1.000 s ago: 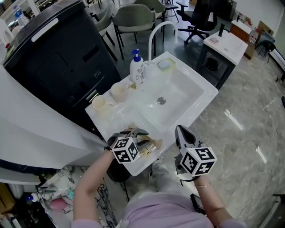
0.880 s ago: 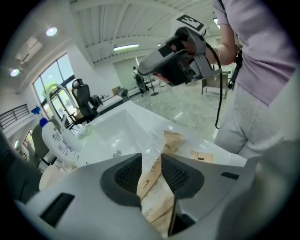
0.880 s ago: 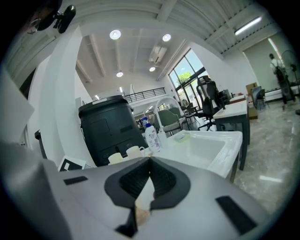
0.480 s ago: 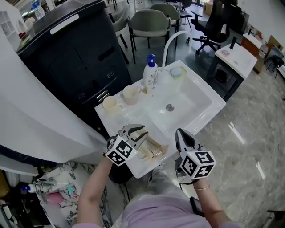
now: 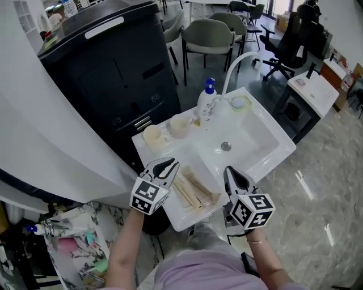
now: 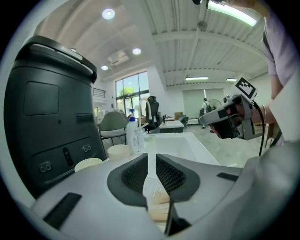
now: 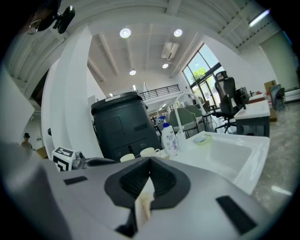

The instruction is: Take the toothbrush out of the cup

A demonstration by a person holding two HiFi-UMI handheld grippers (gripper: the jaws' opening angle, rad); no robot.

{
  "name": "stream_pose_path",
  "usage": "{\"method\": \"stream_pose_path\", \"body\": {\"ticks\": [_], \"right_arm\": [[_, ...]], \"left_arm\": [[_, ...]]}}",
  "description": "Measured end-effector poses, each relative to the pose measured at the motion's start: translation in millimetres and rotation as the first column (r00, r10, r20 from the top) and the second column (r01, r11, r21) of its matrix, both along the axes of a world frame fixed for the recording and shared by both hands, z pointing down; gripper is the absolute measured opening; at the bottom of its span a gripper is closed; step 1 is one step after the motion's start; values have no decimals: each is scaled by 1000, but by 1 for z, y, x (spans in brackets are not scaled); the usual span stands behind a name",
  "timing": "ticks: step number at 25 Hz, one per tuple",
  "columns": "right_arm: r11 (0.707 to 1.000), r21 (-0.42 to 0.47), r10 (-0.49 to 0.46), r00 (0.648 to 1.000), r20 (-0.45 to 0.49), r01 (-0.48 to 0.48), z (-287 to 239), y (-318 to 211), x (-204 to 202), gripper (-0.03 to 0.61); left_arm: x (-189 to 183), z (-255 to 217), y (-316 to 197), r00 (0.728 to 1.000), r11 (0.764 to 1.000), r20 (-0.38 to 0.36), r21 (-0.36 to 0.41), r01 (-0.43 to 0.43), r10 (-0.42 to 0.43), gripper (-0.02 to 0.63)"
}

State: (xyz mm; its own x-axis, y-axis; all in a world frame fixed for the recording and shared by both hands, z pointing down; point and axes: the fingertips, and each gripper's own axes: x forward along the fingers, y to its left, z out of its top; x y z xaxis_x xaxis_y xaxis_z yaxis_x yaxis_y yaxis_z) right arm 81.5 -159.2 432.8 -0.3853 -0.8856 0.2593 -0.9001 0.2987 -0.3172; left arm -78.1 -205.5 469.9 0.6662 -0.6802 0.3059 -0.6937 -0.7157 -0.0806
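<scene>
The left gripper's (image 5: 166, 166) jaws have just narrowed to an empty slit. The right gripper (image 5: 230, 171) is closed and empty. The cups (image 5: 152, 136) sit centre frame, with no toothbrush visible inside. Reaching in this narrow could topple one.

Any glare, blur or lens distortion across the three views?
Head view: sharp, with glare streaks on the floor. Left gripper view: strong fisheye, dark corners, ceiling strip light blown out. Right gripper view: same fisheye, window very bright.
</scene>
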Motion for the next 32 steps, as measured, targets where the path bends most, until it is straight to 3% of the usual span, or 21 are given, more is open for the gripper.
{"method": "stream_pose_path", "body": {"ticks": [6, 16, 25, 32], "right_arm": [[999, 0, -55, 999, -2, 55, 1, -15, -11, 5], [987, 17, -160, 987, -15, 161, -2, -32, -31, 3], [974, 25, -225, 974, -37, 226, -5, -43, -40, 3], [969, 24, -245, 967, -69, 247, -5, -47, -43, 3]], "left_arm": [[-26, -7, -9, 985, 989, -95, -15, 146, -147, 25], [-61, -15, -12, 903, 934, -243, -51, 354, -355, 3], [-80, -18, -10, 824, 883, -326, -90, 461, -463, 2], [-86, -21, -9, 797, 863, -345, -97, 495, -496, 2]]}}
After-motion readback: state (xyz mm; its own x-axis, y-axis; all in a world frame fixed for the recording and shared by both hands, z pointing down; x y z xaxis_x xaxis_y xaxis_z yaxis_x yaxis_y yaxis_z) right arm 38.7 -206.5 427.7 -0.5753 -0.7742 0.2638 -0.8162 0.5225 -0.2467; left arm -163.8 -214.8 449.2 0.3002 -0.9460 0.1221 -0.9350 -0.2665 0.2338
